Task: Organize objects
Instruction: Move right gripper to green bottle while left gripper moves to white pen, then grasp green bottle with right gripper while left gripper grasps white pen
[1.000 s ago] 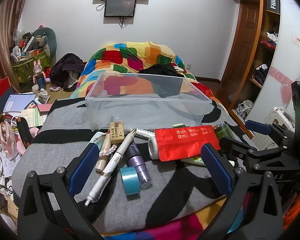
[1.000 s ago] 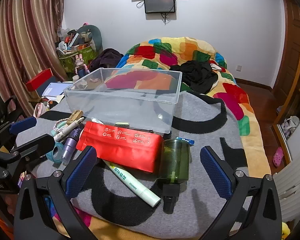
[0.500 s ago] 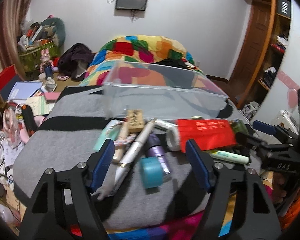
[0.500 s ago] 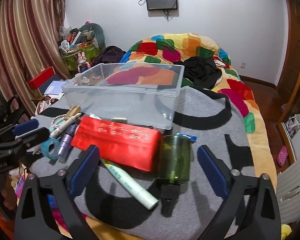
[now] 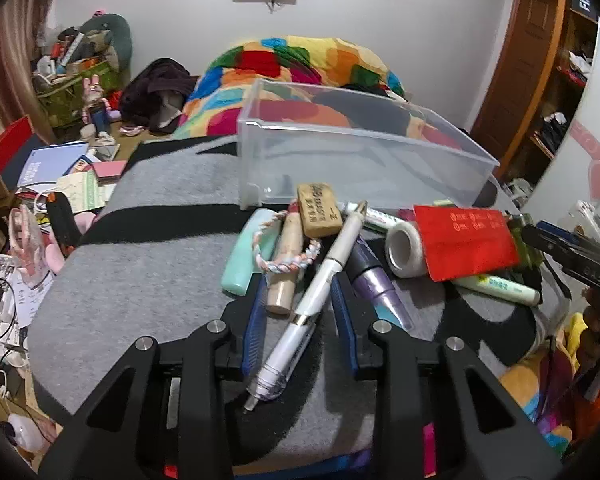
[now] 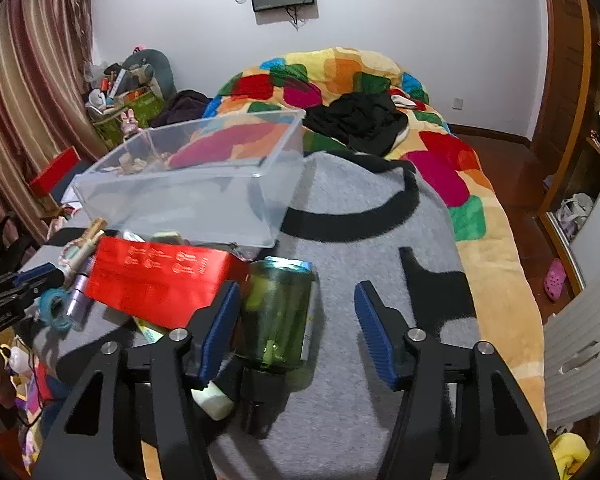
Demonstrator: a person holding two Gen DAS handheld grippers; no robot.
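Note:
A clear plastic bin stands empty on the grey and black blanket; it also shows in the right wrist view. In front of it lie a white pen, a purple tube, a tan eraser, a braided bracelet, a tape roll and a red pouch. My left gripper is narrowed around the white pen, with gaps still showing. My right gripper is open around a green bottle lying next to the red pouch.
A colourful quilt with black clothes lies behind the bin. Papers, books and clutter cover the floor at the left. A wardrobe stands at the right. A teal tape ring lies by the left gripper.
My left gripper has come down and forward over the white pen and its jaws have narrowed. My right gripper has moved forward and lower around the green bottle, jaws narrower.

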